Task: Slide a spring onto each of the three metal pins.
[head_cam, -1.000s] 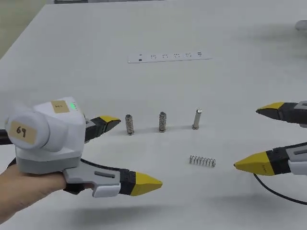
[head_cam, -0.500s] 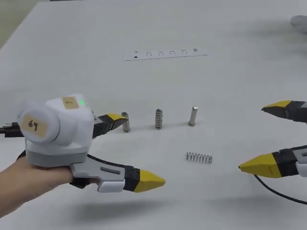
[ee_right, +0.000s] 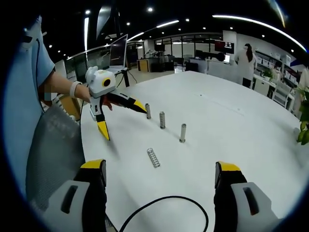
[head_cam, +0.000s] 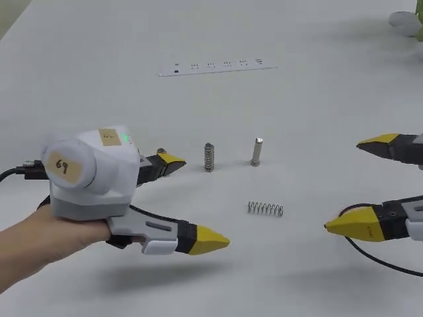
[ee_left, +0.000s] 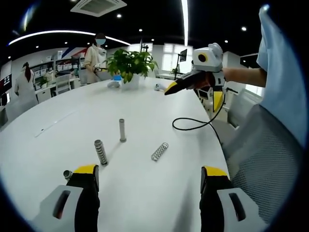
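Since a second ago the left gripper has pushed forward along the row of pins, so its far finger now overlaps the leftmost pin, which earlier stood clear just past that fingertip. The loose spring and the pins have stayed put on the white table.

Nearest, a hand holds the left gripper. Its fingers are spread wide with nothing between them, tips pointing across toward the right gripper. That one is also wide open and holding nothing. It is cut off at the picture's edge, and a black cable curls under its near finger.

Between the two sets of fingertips, closer to the near fingers, the loose spring lies flat. Its long axis runs from one gripper toward the other, roughly along the row of pins.

Just past it stands the bare pin, upright, with no spring on it. Next, toward the left gripper's far fingertip, is the middle pin, upright and already wearing a spring. Of the leftmost pin just the top peeks above the far finger. The left gripper view places it right beside that finger's tip, and its coils are hard to make out.

Farthest off, well beyond all the fingers, a white power strip lies flat.
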Demonstrator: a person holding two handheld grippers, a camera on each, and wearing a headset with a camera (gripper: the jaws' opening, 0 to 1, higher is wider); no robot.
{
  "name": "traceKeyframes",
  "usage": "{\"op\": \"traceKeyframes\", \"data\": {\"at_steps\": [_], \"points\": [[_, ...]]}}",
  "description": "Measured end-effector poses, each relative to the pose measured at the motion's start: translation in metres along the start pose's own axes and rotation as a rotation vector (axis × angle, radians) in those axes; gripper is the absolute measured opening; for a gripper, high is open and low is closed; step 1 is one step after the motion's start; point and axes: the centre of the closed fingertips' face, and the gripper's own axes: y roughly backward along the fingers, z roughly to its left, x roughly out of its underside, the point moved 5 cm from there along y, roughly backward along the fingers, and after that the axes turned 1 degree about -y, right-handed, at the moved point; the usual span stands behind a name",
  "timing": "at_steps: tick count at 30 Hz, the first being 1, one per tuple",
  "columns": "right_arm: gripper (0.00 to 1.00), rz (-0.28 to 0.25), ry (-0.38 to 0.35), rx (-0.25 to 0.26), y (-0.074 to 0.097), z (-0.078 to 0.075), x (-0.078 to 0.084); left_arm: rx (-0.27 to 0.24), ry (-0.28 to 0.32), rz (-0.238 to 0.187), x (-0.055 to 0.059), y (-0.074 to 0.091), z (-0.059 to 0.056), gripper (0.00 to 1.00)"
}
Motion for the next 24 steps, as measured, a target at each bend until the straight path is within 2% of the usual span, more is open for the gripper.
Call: {"op": "traceKeyframes", "data": {"at_steps": [9, 22, 24], "points": [[0.91, -0.008, -0.020, 0.015, 0.008, -0.001, 0.005, 0.059, -0.028, -0.012, -0.001, -0.020, -0.004, 0.73], [0.91, -0.009, -0.057, 0.029, 0.016, 0.006, 0.015, 0.119, -0.070, -0.016, 0.002, -0.046, -0.006, 0.48], [0.90, -0.008, -0.058, 0.030, 0.017, 0.007, 0.016, 0.126, -0.091, -0.009, 0.003, -0.050, -0.006, 0.44]]}}
